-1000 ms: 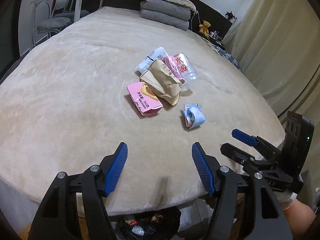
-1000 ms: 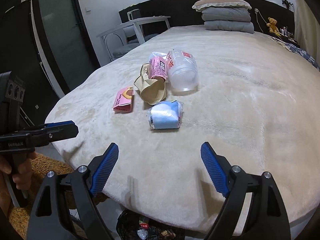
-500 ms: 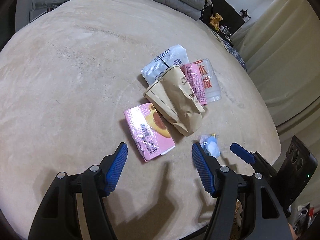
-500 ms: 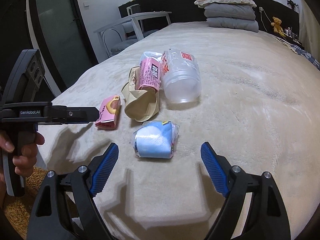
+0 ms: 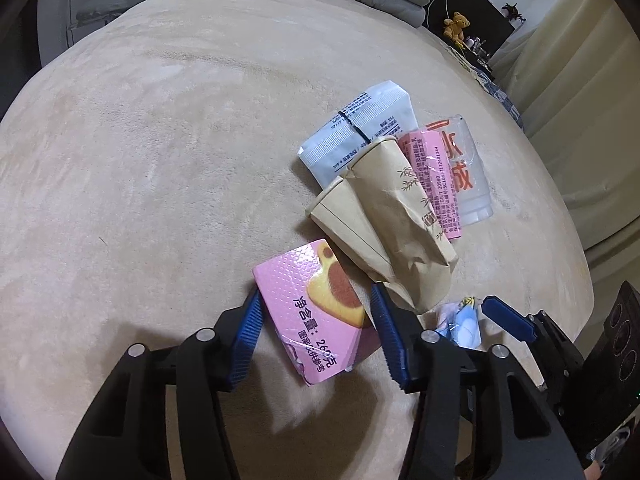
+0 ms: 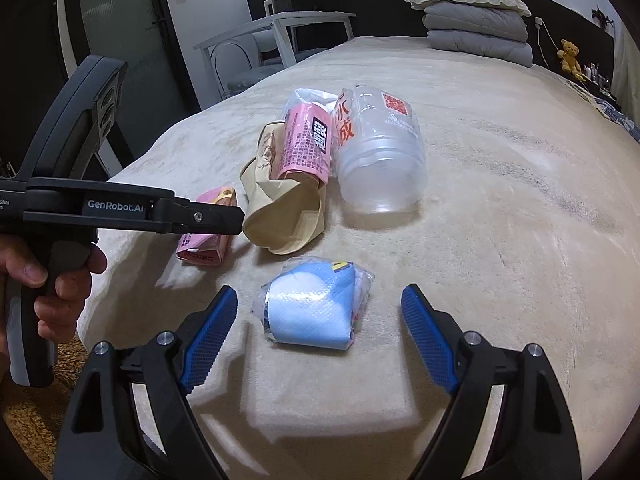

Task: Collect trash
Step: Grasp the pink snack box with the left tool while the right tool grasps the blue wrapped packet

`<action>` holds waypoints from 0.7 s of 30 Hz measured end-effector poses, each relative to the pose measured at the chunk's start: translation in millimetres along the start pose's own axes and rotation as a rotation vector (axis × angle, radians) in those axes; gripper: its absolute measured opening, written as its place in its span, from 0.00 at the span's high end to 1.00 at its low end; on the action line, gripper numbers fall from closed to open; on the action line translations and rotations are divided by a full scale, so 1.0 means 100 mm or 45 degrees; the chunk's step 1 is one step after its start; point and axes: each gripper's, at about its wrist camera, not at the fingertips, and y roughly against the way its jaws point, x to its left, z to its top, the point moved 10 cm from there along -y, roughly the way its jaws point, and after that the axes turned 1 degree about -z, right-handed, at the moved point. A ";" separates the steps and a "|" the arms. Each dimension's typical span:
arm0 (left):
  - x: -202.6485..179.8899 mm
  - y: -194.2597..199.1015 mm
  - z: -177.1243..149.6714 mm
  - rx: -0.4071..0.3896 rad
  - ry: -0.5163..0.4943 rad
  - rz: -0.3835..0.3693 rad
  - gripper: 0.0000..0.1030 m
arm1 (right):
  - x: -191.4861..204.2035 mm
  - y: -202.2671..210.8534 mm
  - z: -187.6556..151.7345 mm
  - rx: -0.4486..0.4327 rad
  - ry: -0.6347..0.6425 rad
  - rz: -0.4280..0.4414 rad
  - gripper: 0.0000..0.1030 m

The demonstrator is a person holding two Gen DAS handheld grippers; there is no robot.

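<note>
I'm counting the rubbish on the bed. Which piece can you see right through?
The clear plastic cup lying on its side with red writing; the other pieces are pink, brown, white or blue.

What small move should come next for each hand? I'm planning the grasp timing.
Probably close both. The left gripper has its open jaws either side of the pink box, and the right gripper is open around the blue wrapped packet; both lie on the bed.
</note>
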 end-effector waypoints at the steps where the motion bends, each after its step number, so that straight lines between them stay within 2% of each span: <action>1: 0.01 0.00 0.00 -0.001 0.003 0.000 0.53 | 0.01 -0.01 0.01 -0.002 0.002 -0.002 0.20; 3: 0.03 0.01 0.02 -0.009 0.008 -0.002 0.54 | 0.00 -0.03 0.00 0.005 0.006 -0.008 0.25; 8: 0.03 0.06 0.00 -0.026 0.017 -0.017 0.57 | 0.01 -0.06 -0.02 0.018 0.031 -0.033 0.46; 21: -0.09 0.27 -0.19 -0.081 0.012 -0.068 0.63 | -0.03 0.08 -0.02 -0.043 0.013 -0.046 0.49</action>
